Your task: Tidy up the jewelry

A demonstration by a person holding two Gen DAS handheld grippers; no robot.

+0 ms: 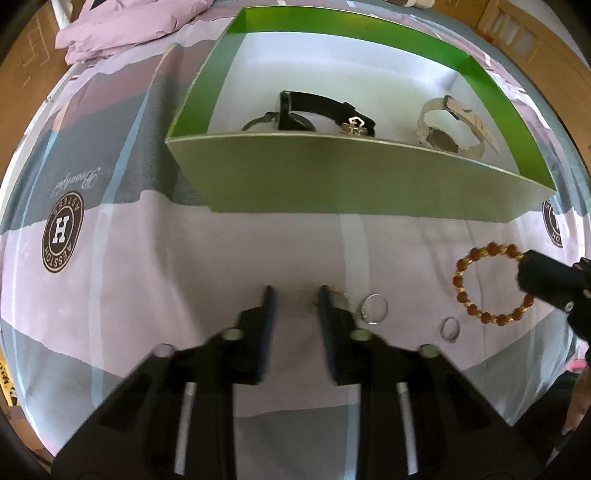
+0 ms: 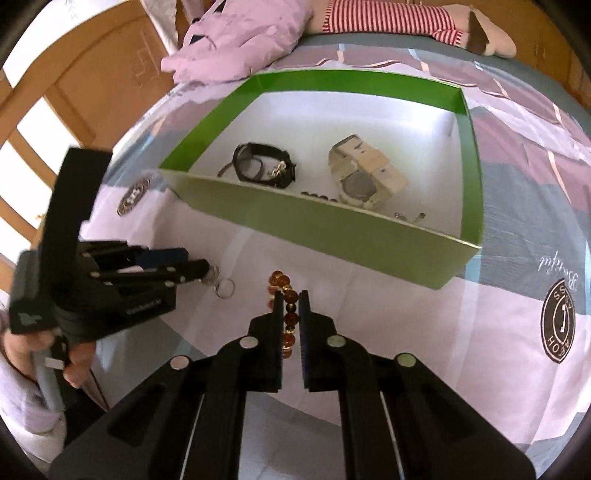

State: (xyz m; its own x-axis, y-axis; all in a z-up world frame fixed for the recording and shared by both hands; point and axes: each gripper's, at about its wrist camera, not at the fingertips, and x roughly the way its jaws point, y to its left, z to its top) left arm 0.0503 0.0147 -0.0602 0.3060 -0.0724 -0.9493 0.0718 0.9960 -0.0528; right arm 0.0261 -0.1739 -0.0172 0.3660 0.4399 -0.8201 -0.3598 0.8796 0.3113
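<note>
A green box on the bed holds a black watch and a beige watch. An amber bead bracelet lies on the sheet in front of the box. My right gripper is shut on the bracelet's beads. My left gripper is open, low over the sheet. A thin gold piece lies by its right finger. Two silver rings lie to its right; one ring shows in the right wrist view.
A lilac pillow lies behind the box at the left. A striped soft toy lies at the far edge of the bed. Small dark beads and small metal pieces lie inside the box near its front wall.
</note>
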